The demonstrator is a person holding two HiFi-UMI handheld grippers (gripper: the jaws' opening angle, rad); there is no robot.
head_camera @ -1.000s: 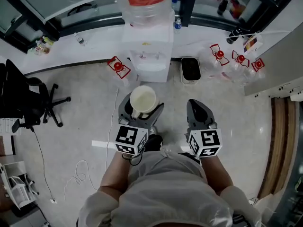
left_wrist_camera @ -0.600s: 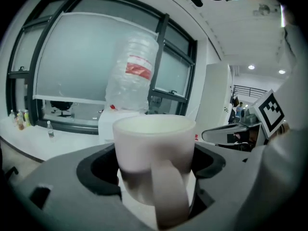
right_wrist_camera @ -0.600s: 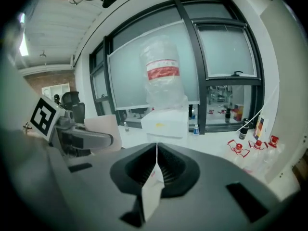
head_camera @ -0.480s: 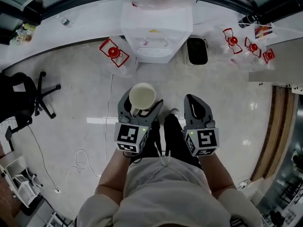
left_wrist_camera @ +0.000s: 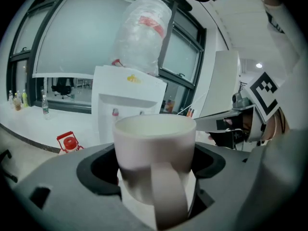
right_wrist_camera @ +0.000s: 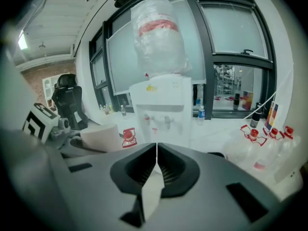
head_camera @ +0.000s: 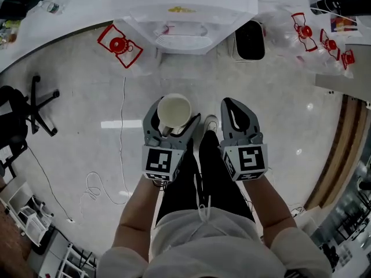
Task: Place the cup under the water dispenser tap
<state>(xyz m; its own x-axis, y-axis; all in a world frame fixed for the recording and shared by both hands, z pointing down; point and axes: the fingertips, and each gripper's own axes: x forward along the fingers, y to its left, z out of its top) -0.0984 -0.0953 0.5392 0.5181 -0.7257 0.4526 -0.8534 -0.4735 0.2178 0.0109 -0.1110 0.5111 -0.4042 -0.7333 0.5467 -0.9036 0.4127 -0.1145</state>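
Note:
A cream mug [head_camera: 174, 111] sits upright between the jaws of my left gripper [head_camera: 175, 114], which is shut on its sides; its handle [left_wrist_camera: 166, 196] faces back toward the camera in the left gripper view. The white water dispenser [head_camera: 185, 13] stands ahead across bare floor, apart from the mug. Its upturned bottle [left_wrist_camera: 142, 32] and its two small taps [right_wrist_camera: 161, 120] show in the gripper views. My right gripper [head_camera: 231, 104] hangs beside the left one, jaws shut together with nothing between them [right_wrist_camera: 156, 150]. In the right gripper view the mug [right_wrist_camera: 100, 137] shows at the left.
A black bin [head_camera: 250, 39] stands right of the dispenser. Clear water jugs with red caps lie left [head_camera: 119, 46] and right [head_camera: 322, 39] of it. An office chair [head_camera: 23, 109] is at the left, a cable [head_camera: 122, 138] runs over the floor, and the person's shoe [head_camera: 210, 123] is between the grippers.
Both grippers have sunk lower and come closer to the dispenser, which now sits at the top edge of the head view. The mug stays held in the left jaws.

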